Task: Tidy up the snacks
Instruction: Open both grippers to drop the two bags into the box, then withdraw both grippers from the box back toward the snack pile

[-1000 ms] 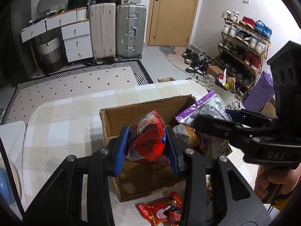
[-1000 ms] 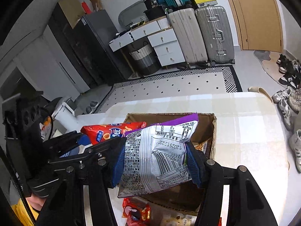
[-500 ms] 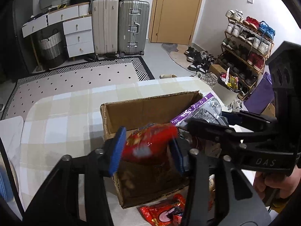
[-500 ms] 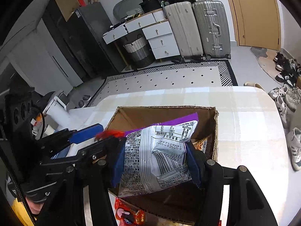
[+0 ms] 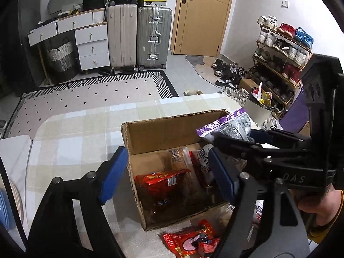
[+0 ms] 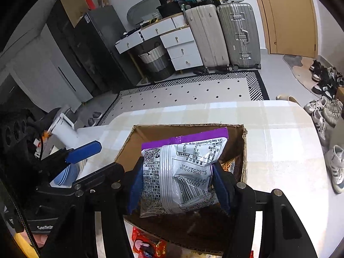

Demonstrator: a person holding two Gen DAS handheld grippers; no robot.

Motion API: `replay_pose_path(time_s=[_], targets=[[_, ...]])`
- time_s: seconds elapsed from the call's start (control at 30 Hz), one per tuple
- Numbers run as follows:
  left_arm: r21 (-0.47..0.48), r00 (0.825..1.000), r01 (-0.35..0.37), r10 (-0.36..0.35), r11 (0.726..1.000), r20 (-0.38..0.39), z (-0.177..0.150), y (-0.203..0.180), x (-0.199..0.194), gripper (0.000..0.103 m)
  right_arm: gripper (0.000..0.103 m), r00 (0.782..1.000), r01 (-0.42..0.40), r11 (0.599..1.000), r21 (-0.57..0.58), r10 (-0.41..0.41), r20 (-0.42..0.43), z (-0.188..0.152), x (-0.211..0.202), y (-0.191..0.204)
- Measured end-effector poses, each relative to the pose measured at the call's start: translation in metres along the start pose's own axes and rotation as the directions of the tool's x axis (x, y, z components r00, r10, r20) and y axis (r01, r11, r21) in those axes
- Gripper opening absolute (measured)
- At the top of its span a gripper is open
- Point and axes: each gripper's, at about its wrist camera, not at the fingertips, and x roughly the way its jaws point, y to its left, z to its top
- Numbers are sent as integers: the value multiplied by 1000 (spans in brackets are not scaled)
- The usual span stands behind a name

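Note:
An open cardboard box [image 5: 172,124] stands on the checked tablecloth [image 5: 75,133]. A red snack bag [image 5: 163,185] lies inside it beside other packets. My left gripper [image 5: 167,151] hangs over the box's near left corner. Its jaws are opening and nothing is between the blue pads. My right gripper [image 6: 177,165] is shut on a silver bag with a purple top edge [image 6: 185,172], held above the box [image 6: 244,150]. That bag [image 5: 232,122] also shows at the box's right side in the left wrist view. A left gripper pad [image 6: 83,150] is in view at the left.
A red packet [image 5: 191,238] lies on the table in front of the box, also seen as the red packet [image 6: 146,245]. Stacked blue plates [image 6: 66,174] sit left of the box. A person's hand [image 5: 318,206] holds the right gripper's handle. The table's far edge is rounded.
My left gripper's jaws have spread wide and the red snack bag has dropped from them into the box. The right gripper still grips the silver and purple bag over the box.

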Motion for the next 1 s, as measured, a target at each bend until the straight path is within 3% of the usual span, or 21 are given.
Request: replay_pose_path(time_s=[0.2, 0.37, 0.47, 0.6, 0.77, 1.0], targets=[[-13, 1000, -1, 1, 1000, 2, -6, 3, -13, 75, 61, 999, 4, 1000, -19, -4, -35, -2, 10, 2], [6, 1000, -22, 22, 1000, -13, -12, 2, -22, 75, 79, 998, 33, 999, 4, -33, -62, -6, 13, 4], [-21, 1000, -28, 28, 999, -1, -13, 7, -33, 75, 81, 999, 32, 999, 6, -32, -33, -6, 2, 5], [-49, 999, -38, 39, 998, 29, -17, 9, -55, 75, 81, 999, 44, 999, 2, -44, 11, -8, -23, 7], [-37, 997, -50, 52, 998, 56, -22, -1, -90, 75, 81, 999, 3, 1000, 23, -4, 50, -14, -64, 7], [15, 991, -57, 55, 998, 124, -48, -39, -157, 80, 83, 985, -17, 1000, -16, 20, 174, -58, -145, 26]])
